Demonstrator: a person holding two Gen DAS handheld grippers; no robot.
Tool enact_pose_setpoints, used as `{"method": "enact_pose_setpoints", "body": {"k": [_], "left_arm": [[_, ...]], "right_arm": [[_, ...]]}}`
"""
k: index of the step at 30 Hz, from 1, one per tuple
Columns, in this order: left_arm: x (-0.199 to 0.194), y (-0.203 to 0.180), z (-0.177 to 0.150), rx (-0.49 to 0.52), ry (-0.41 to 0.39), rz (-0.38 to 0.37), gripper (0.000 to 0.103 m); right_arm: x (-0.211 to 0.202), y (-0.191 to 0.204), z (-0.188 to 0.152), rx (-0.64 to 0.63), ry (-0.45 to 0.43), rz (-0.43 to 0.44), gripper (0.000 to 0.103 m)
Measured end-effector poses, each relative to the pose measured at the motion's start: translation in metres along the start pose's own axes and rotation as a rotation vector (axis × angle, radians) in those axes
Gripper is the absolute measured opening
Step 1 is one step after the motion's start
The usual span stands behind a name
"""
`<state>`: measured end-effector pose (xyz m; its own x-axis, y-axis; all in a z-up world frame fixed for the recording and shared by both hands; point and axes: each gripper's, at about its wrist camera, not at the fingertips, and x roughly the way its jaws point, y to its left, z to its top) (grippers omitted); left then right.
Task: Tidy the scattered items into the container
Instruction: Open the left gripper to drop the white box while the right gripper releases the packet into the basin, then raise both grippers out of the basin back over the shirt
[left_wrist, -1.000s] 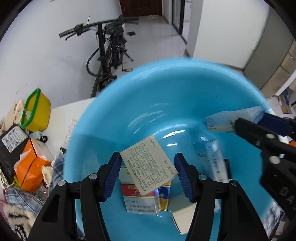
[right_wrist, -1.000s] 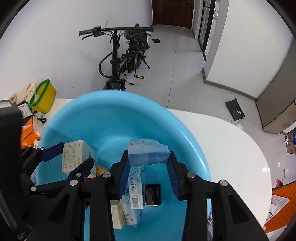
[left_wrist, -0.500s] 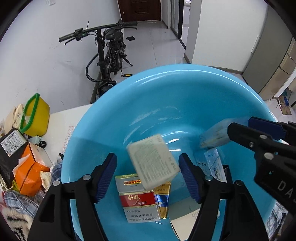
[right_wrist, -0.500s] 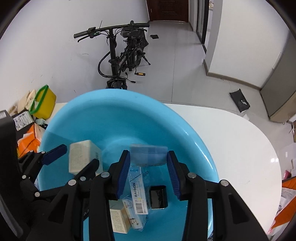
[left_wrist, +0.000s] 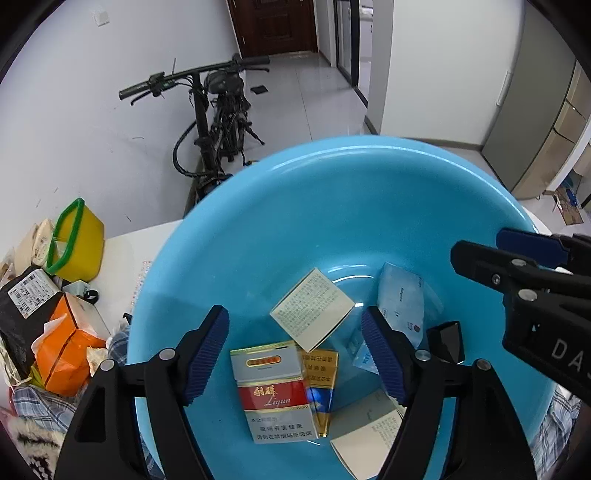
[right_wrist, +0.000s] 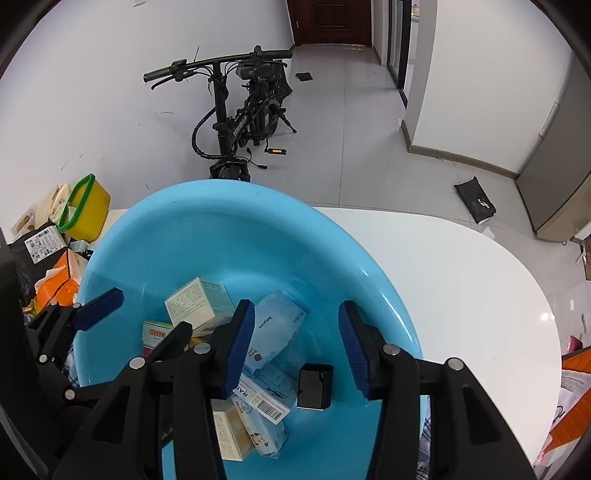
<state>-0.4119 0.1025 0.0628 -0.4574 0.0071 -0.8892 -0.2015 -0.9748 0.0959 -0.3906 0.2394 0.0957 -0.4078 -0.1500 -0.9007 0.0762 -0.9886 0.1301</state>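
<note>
A big blue basin (left_wrist: 332, 206) fills both views, also in the right wrist view (right_wrist: 207, 229). Inside lie a cream printed box (left_wrist: 312, 309) (right_wrist: 195, 306), a pale blue tissue pack (left_wrist: 402, 299) (right_wrist: 275, 332), a red and grey cigarette pack (left_wrist: 275, 393), a small black box (right_wrist: 315, 385) and several other cartons. My left gripper (left_wrist: 295, 350) hangs open and empty above the basin. My right gripper (right_wrist: 295, 345) is open and empty above it too; it shows at the right of the left wrist view (left_wrist: 517, 273).
A yellow tub with a green handle (left_wrist: 75, 243), an orange box (left_wrist: 68, 354) and other clutter sit left of the basin. The white table (right_wrist: 461, 280) stretches to the right. A bicycle (right_wrist: 240, 110) stands against the wall on the floor beyond.
Both grippers opened. The cream box dropped from the left gripper and the blue tissue pack from the right, both landing in the basin. Both grippers rose.
</note>
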Motion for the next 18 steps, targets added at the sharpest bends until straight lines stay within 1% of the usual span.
{"method": "enact_pose_setpoints", "body": {"k": [1, 2, 3, 5, 7, 8, 10, 12, 14, 18], "left_arm": [[-0.003, 0.002, -0.001, -0.007, -0.013, -0.005, 0.076], [-0.006, 0.003, -0.003, -0.012, -0.028, -0.009, 0.077], [-0.011, 0.005, -0.005, -0.013, -0.05, -0.011, 0.079], [-0.019, 0.007, -0.01, -0.004, -0.094, -0.003, 0.084], [-0.028, 0.01, -0.014, 0.0, -0.149, 0.015, 0.084], [-0.032, 0.011, -0.016, -0.002, -0.172, 0.024, 0.084], [-0.039, 0.012, -0.017, -0.006, -0.205, 0.006, 0.084], [-0.044, 0.012, -0.019, -0.012, -0.228, -0.018, 0.084], [-0.048, 0.013, -0.022, -0.015, -0.245, -0.028, 0.085], [-0.059, 0.012, -0.029, -0.023, -0.274, -0.028, 0.085]], "right_arm": [[-0.002, 0.0, -0.002, 0.001, -0.009, 0.0, 0.051], [-0.004, 0.001, -0.005, -0.002, -0.023, 0.0, 0.057], [-0.008, 0.002, -0.008, -0.011, -0.045, 0.0, 0.06], [-0.016, 0.007, -0.014, -0.041, -0.098, -0.012, 0.073], [-0.025, 0.012, -0.019, -0.071, -0.157, -0.041, 0.078], [-0.029, 0.014, -0.021, -0.082, -0.179, -0.054, 0.078], [-0.034, 0.017, -0.023, -0.09, -0.204, -0.063, 0.079], [-0.039, 0.018, -0.025, -0.077, -0.217, -0.056, 0.08], [-0.044, 0.02, -0.027, -0.074, -0.231, -0.035, 0.085], [-0.054, 0.021, -0.032, -0.061, -0.249, -0.009, 0.085]]}}
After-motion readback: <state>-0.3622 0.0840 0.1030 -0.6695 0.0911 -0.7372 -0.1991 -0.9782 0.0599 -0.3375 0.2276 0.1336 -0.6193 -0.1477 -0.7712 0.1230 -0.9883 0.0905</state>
